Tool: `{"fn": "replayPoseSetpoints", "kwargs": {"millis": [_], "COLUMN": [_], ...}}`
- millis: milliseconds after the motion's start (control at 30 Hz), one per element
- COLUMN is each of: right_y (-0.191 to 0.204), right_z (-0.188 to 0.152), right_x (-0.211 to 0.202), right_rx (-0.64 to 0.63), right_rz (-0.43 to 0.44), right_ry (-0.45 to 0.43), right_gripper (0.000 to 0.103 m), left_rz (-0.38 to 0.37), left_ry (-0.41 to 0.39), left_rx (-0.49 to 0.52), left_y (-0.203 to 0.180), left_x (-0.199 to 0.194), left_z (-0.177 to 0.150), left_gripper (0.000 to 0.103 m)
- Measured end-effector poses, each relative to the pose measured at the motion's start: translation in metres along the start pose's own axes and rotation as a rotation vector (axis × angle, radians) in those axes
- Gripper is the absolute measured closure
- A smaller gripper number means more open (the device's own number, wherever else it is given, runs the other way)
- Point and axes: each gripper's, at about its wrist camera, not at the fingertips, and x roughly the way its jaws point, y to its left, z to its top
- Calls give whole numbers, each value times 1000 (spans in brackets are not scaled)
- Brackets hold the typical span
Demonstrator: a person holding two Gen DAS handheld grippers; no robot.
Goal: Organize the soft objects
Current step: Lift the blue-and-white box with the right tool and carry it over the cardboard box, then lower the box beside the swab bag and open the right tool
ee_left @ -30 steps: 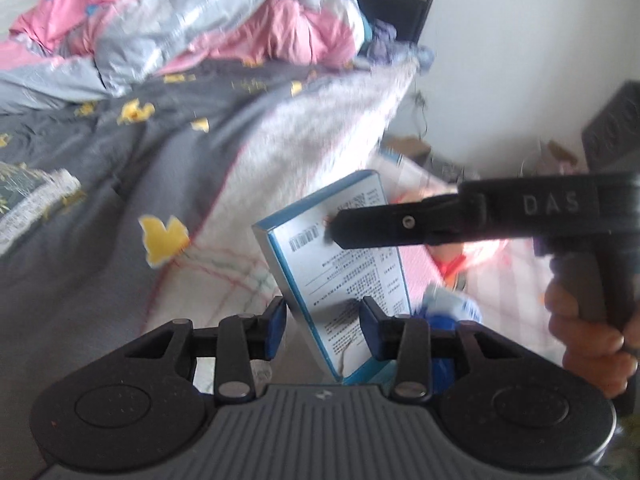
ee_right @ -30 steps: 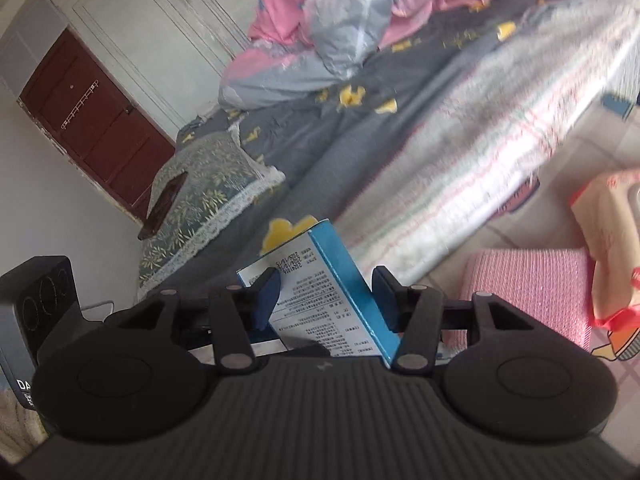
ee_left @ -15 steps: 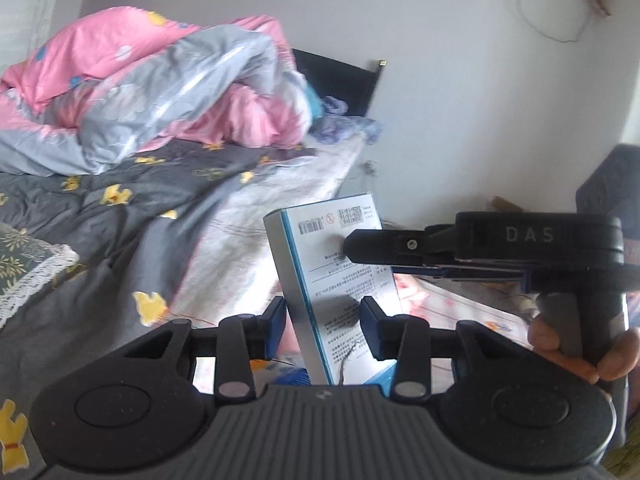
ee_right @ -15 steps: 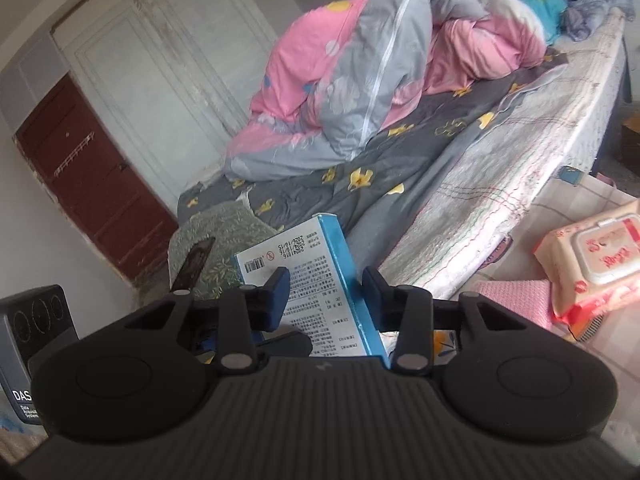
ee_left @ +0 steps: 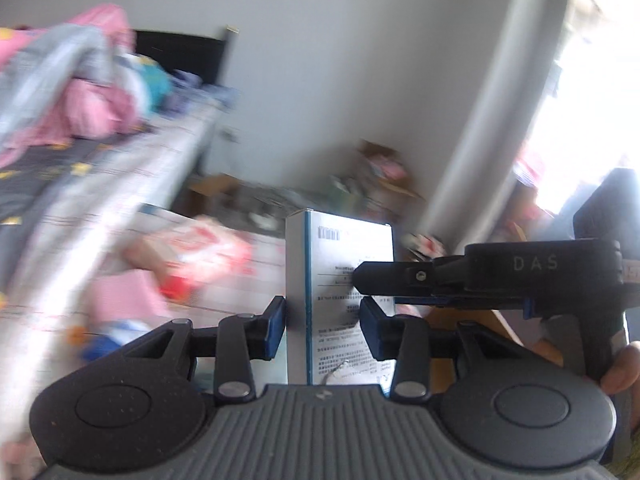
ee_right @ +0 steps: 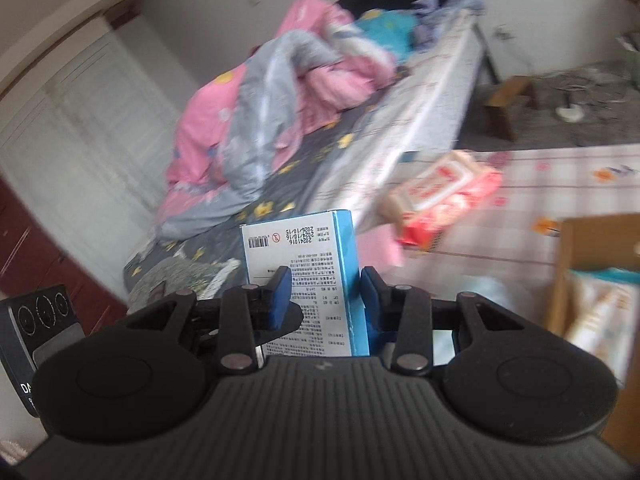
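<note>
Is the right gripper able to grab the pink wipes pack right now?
Probably not yet. The right gripper is already shut on the blue-and-white box, so its jaws are full, and the pink wipes pack lies well beyond it.

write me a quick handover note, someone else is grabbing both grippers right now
Left gripper: closed on the blue-and-white box, box upright between its pads.
Right gripper: clamped on the same box from the other side.
Box is in the air, carried by both.
Pink wipes pack lies on the checked mat; a cardboard box sits at the right.
Done: box picked up. Left: set it down, then sort the wipes pack.
</note>
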Motion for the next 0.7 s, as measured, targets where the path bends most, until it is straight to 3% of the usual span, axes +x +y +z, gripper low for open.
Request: {"fn": "replayPoseSetpoints", "kwargs": {"millis": [167,367,467,567,600,700], "right_y": [-71,-164,-204,-238,-249,-276], "right_z": [-12,-25,-30,-29,-30,-31], "right_x": [-56,-77,-70,-46,-37,-8], "right_rx": [101,257,306,311,304,312], "right_rz": [-137,-236,-269,-324,-358,-426], "right_ry": [-18,10,20,43,47,76], "right_gripper": [66,66,66,66,66,66], "left_rz": [-111,-159,-143,-106,-88,-13], "left_ry": [122,286,348,379,391,414], "left_rx": [73,119,140,170,182,201], "left_y": [-68,-118,-128,-136,-137,-132], "left_x": [66,153,197,234,245,257], "left_z": [-11,-27,-32,-37,-38,-40], "left_gripper": [61,61,61,52,44,42]}}
